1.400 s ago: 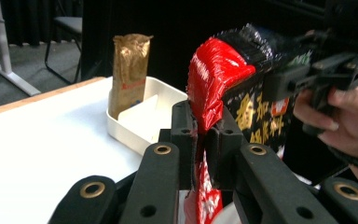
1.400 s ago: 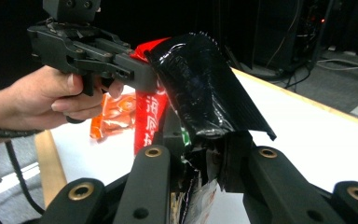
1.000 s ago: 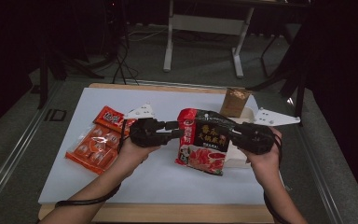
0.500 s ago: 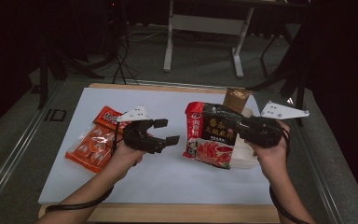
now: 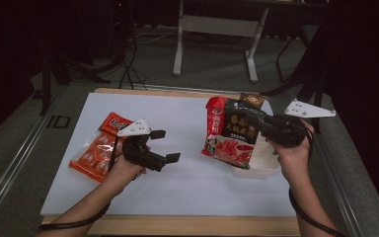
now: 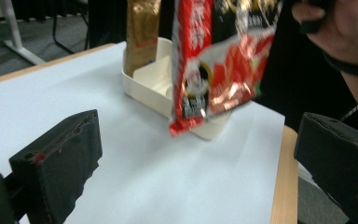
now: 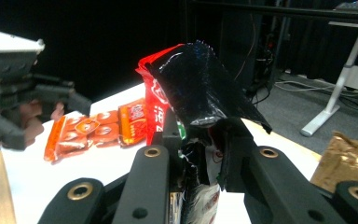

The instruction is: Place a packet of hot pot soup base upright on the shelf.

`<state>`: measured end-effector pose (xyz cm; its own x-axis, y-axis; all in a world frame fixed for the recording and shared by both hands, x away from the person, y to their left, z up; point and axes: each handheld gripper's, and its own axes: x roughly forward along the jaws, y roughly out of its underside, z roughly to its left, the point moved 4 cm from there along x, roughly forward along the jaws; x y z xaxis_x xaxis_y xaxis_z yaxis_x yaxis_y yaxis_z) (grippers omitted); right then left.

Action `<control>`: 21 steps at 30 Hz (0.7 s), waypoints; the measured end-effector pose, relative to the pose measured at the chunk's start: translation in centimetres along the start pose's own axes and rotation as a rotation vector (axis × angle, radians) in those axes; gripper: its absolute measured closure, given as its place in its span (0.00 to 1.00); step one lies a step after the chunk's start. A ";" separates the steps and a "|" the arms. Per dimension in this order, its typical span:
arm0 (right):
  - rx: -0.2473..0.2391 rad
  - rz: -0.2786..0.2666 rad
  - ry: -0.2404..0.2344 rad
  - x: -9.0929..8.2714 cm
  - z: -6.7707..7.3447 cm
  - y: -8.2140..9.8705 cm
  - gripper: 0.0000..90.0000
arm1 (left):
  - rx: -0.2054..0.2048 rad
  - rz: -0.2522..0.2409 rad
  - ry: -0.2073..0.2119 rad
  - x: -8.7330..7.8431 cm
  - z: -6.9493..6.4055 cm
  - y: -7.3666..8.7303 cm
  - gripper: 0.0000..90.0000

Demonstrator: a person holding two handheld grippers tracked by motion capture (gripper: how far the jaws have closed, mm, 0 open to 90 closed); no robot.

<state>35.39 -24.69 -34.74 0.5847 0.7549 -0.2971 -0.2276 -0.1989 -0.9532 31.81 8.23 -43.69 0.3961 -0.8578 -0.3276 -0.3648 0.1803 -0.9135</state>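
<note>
The right hand-held gripper (image 5: 259, 123) is clamped on the top edge of a shiny red and black food pouch (image 5: 229, 133). The pouch hangs down, its bottom edge just over the white plastic tray with small walls inside (image 5: 256, 165). The tray sits on the white desk (image 5: 187, 123) at about 3 o'clock from the middle. A gold and brown packet (image 6: 142, 32) already stands in the far part of the tray.

The left hand-held gripper (image 5: 165, 145) has just been opening its jaws, and now they stand wide with nothing between them. It hovers near 9 o'clock, just beside an orange see-through bag of snacks (image 5: 98, 150) that lies flat on the desk.

To do this step well, I think the right hand should line the pouch up with an empty part of the tray, next to the gold packet. Lower it straight and slowly so the bottom slips inside the wall and does not catch on the rim. Let go only when the pouch rests in the tray and does not tip
</note>
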 end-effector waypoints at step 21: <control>0.046 -0.017 0.126 -0.2 -6.4 -0.3 0.85 | -0.039 0.039 -0.045 -0.7 1.0 6.3 0.01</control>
<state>40.30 -28.77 -34.72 0.6811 0.6730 -0.2882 -0.2507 -0.1554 -0.9555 30.09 10.43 -49.46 0.4181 -0.8279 -0.3740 -0.4127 0.1937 -0.8901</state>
